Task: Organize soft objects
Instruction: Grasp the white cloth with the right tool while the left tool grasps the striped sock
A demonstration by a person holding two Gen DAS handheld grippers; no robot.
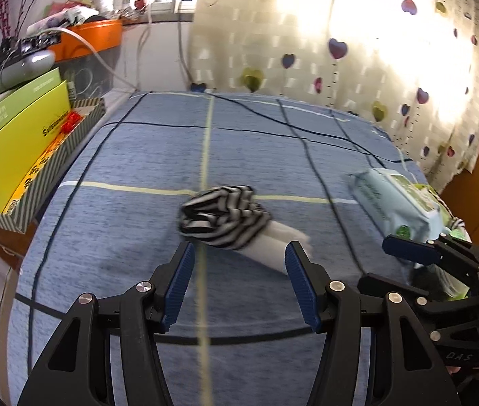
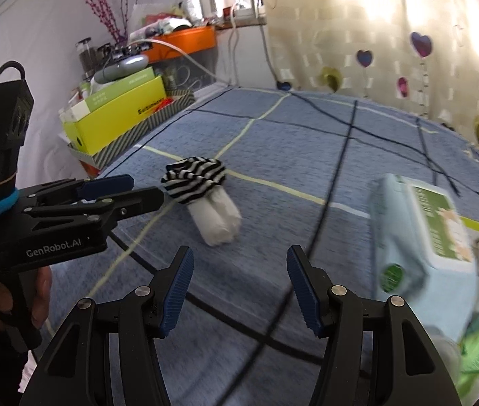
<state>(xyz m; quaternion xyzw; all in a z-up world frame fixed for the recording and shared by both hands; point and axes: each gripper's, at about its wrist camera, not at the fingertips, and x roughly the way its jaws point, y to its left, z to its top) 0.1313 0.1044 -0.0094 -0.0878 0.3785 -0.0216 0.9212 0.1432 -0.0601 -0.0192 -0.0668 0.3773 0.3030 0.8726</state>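
Observation:
A rolled pair of socks, black-and-white striped at one end and white at the other, lies on the blue checked bedspread. My left gripper is open just short of the roll, nothing between its fingers. In the right wrist view the socks lie ahead and left. My left gripper comes in from the left, its tips close beside the striped end. My right gripper hangs open over bare bedspread. It also shows at the right of the left wrist view.
A light blue pack of wipes lies on green packets at the bed's right edge. A yellow-green box sits in a striped tray left of the bed, an orange tub behind it. A heart-patterned curtain hangs at the far side.

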